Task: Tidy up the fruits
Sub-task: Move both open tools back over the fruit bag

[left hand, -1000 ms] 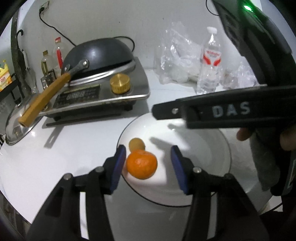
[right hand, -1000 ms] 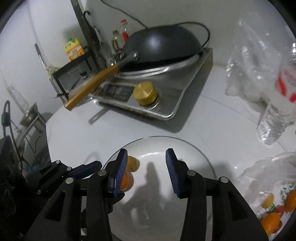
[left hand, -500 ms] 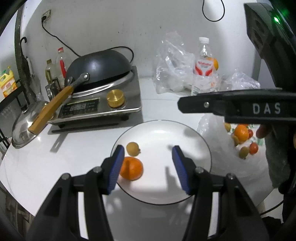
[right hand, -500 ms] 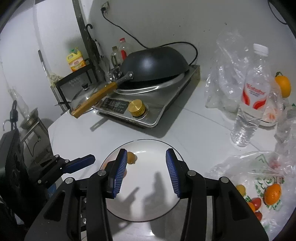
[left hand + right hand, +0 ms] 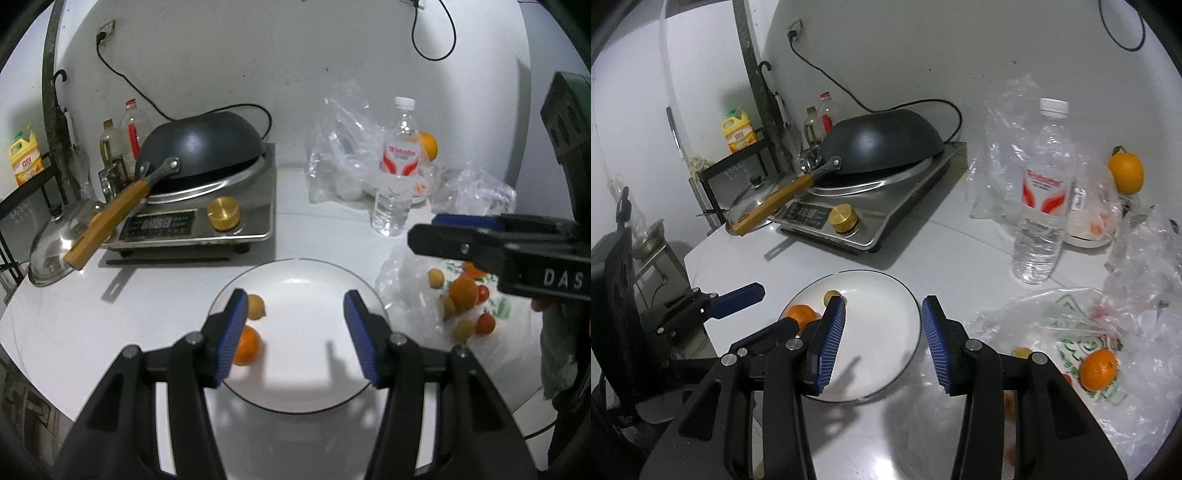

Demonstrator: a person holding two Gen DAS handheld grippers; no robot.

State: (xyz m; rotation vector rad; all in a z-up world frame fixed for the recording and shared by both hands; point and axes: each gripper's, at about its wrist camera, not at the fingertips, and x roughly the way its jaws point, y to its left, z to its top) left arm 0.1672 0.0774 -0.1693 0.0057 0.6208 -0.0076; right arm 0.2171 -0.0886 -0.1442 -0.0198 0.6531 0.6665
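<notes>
A white plate [image 5: 314,369] [image 5: 886,354] lies on the white table. On its left part lie an orange mandarin [image 5: 248,345] [image 5: 801,314] and a small yellow fruit [image 5: 256,306] [image 5: 832,295]. My left gripper [image 5: 293,332] is open and empty, above the plate's near side. My right gripper [image 5: 882,343] is open and empty, over the plate's right part; it shows at the right in the left wrist view [image 5: 461,240]. A plastic bag [image 5: 1071,332] right of the plate holds a mandarin [image 5: 1097,369] [image 5: 463,291] and small red and yellow fruits [image 5: 484,323].
An induction cooker [image 5: 199,218] with an upturned black wok [image 5: 203,147] stands at the back left, with a glass lid [image 5: 51,254] beside it. A water bottle [image 5: 399,173] [image 5: 1043,206], crumpled clear bags [image 5: 343,155] and an orange [image 5: 1126,173] stand at the back right.
Both grippers have pulled back and up from the plate. The mandarin stays on the plate, out of the left fingers. The fruit bag at the right has come into view.
</notes>
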